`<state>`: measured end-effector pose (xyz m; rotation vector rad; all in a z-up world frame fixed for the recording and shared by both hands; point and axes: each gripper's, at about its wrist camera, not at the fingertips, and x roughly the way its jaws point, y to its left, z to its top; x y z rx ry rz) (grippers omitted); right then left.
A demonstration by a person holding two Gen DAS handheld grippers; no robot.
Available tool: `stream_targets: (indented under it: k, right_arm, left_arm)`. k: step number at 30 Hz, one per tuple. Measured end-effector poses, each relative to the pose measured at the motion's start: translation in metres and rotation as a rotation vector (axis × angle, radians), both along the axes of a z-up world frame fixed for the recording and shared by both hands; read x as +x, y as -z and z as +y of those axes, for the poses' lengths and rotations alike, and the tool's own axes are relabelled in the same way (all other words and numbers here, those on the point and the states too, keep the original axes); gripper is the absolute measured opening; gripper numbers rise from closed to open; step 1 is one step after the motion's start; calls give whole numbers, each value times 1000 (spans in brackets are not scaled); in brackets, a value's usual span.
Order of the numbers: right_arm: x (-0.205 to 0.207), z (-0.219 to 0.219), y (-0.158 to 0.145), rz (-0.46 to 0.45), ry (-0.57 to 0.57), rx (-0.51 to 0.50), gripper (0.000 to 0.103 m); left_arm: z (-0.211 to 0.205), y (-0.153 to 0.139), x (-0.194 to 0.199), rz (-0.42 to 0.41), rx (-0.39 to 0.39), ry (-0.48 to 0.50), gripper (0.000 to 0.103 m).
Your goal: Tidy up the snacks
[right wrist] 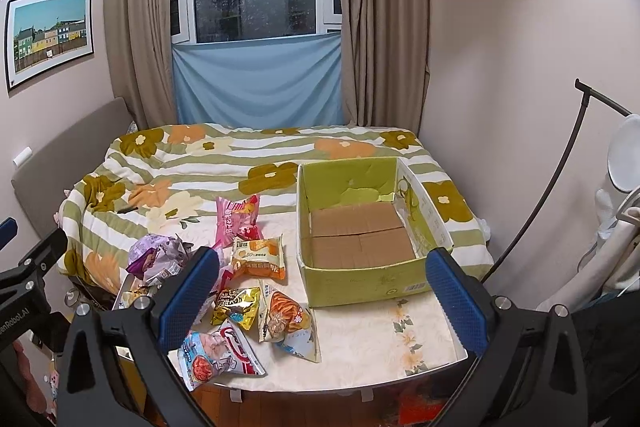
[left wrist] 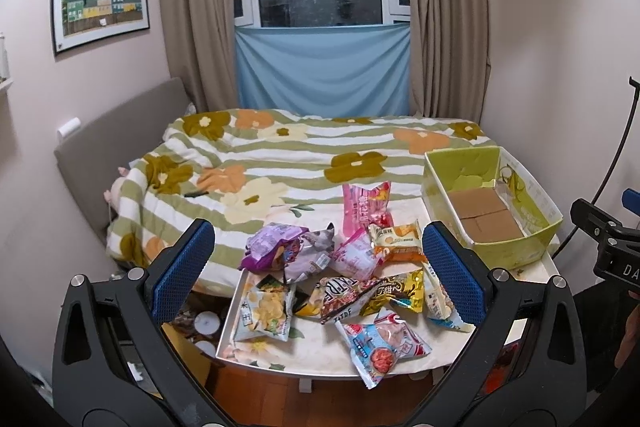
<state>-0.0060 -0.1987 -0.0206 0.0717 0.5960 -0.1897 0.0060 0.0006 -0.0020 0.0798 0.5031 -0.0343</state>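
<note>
The left gripper [left wrist: 318, 261] is spread wide, its 2 blue-padded fingers [left wrist: 180, 267] apart and holding nothing, raised above the near edge of the table [left wrist: 320, 355]. Directly ahead of it and between its fingers in the left wrist view lies the pile of snack packets [left wrist: 340, 279]: a purple packet [left wrist: 276, 247] at the far left of the pile, a tall pink packet [left wrist: 362, 207] farthest ahead, an orange-and-white packet [left wrist: 400, 241] just inside the right finger, a potato-chip packet [left wrist: 264, 311] near the left finger, a dark brown packet [left wrist: 344, 295] in the middle, a yellow packet [left wrist: 404, 291] beside it, and a red-and-blue packet [left wrist: 380, 343] nearest the gripper. The packets overlap or touch one another. The green cardboard box [left wrist: 492, 251] stands ahead and to the right of the left gripper, outside its right finger, with only the brown cardboard floor visible inside. The right gripper [right wrist: 322, 287] is likewise spread wide and holds nothing. The green cardboard box [right wrist: 360, 271] sits straight ahead between its fingers, open side up, its near wall facing the gripper. The snack packets lie ahead and to its left, around and partly behind its left finger [right wrist: 188, 299]. Beyond the table, ahead of both grippers, is a bed with a flowered blanket [right wrist: 240, 159].
</note>
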Motion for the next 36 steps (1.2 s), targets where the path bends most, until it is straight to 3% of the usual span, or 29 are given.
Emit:
stream_targets:
  k: [36]
  right_arm:
    - [1, -1, 2, 4, 0, -4, 103]
  left_arm:
    - [2, 2, 5, 47, -32, 38, 102]
